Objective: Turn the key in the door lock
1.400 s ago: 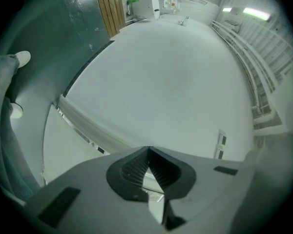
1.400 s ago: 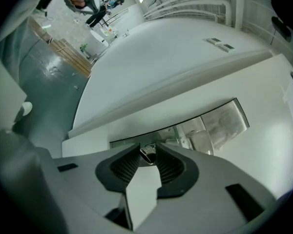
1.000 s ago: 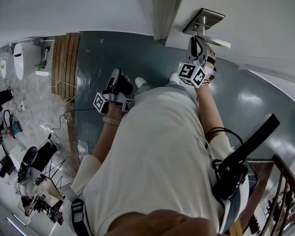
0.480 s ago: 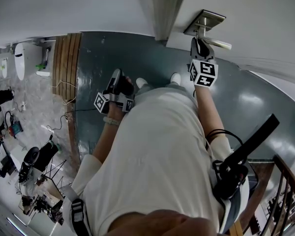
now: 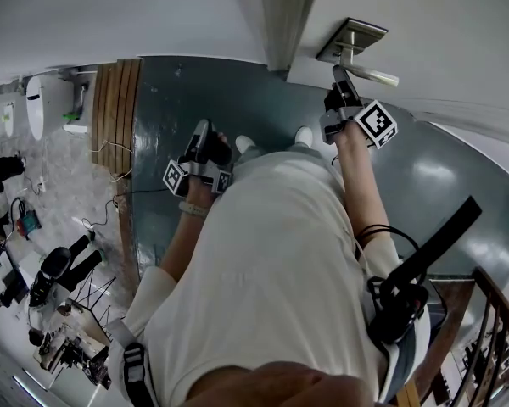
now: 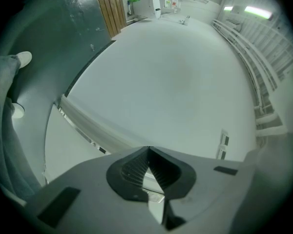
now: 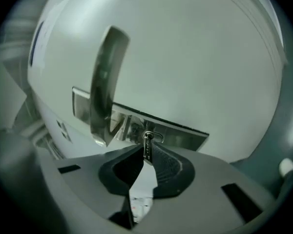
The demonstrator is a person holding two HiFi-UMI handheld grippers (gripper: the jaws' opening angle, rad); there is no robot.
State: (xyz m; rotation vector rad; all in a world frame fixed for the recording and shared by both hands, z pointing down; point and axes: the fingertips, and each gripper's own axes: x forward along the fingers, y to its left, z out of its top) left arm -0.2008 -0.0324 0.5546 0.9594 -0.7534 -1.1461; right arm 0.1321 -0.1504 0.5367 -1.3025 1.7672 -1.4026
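Closest in, low in the head view, is the person's pale shirt (image 5: 271, 261). Just above it at centre left the left gripper (image 5: 202, 142) is held out level by the hip. Its own view shows the left gripper (image 6: 149, 150) with its tips pressed together and nothing between them, aimed at a blank white wall (image 6: 176, 82). It takes no part here.

Farther up and to the right, the right gripper (image 5: 343, 100) reaches to the door (image 5: 458, 32). In its own view the right gripper (image 7: 146, 152) has its jaws drawn narrow onto the flat of the key (image 7: 147, 141). The key stands edge-on between the ribbed pads with its front end in the keyhole of the steel lock plate (image 7: 180, 133). Beyond the plate the lever handle (image 7: 105, 82) crosses the upper left of that frame, with the white door behind.

What has changed is the roll of the right wrist. A second ago the marker cube (image 5: 377, 123) sat at the gripper's lower left; half a second ago it faced the camera squarely; now it sticks out to the right. The gripper has hardly shifted from the lock meanwhile, and the pads have kept their hold (no slip shows). The key has therefore probably been carried through a good part of a turn, so the main step looks done or nearly so. No view shows whether the bolt has moved.
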